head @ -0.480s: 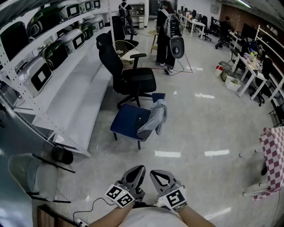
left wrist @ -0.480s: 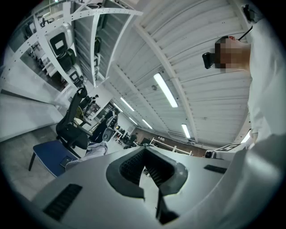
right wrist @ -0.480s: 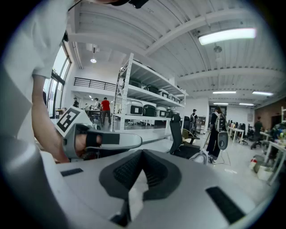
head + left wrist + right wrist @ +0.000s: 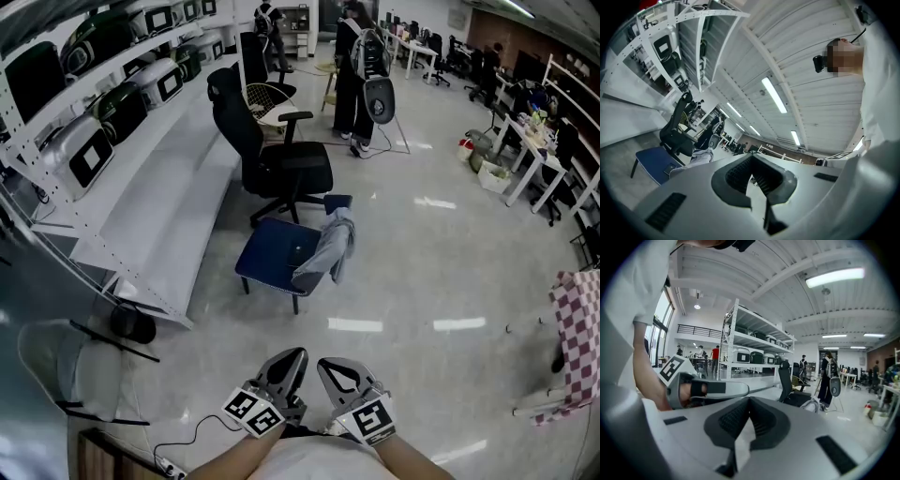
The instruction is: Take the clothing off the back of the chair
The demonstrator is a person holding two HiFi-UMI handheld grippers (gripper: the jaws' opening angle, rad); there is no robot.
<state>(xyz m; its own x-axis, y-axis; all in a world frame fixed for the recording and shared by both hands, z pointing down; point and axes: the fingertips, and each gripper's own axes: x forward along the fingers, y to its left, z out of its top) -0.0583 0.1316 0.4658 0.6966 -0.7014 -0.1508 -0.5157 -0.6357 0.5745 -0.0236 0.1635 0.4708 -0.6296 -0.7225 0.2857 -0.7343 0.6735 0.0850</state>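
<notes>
A grey garment (image 4: 328, 246) hangs over the backrest of a blue chair (image 4: 274, 255) out on the floor, well ahead of me. Both grippers are held close to my body at the bottom of the head view, far from the chair. My left gripper (image 4: 296, 356) is shut and holds nothing. Beside it, my right gripper (image 4: 324, 365) is also shut and holds nothing. The left gripper view has the jaw tips (image 4: 751, 161) together, with the blue chair (image 4: 652, 163) and garment (image 4: 701, 157) small at lower left. The right gripper (image 4: 749, 401) points towards the garment (image 4: 813, 405).
A black office chair (image 4: 272, 159) stands just behind the blue chair. White shelving with appliances (image 4: 112, 122) runs along the left. Two people (image 4: 356, 75) stand at the back. A checked cloth (image 4: 577, 328) hangs at the right. A folded chair (image 4: 66, 375) and a cable (image 4: 178, 441) lie near my feet.
</notes>
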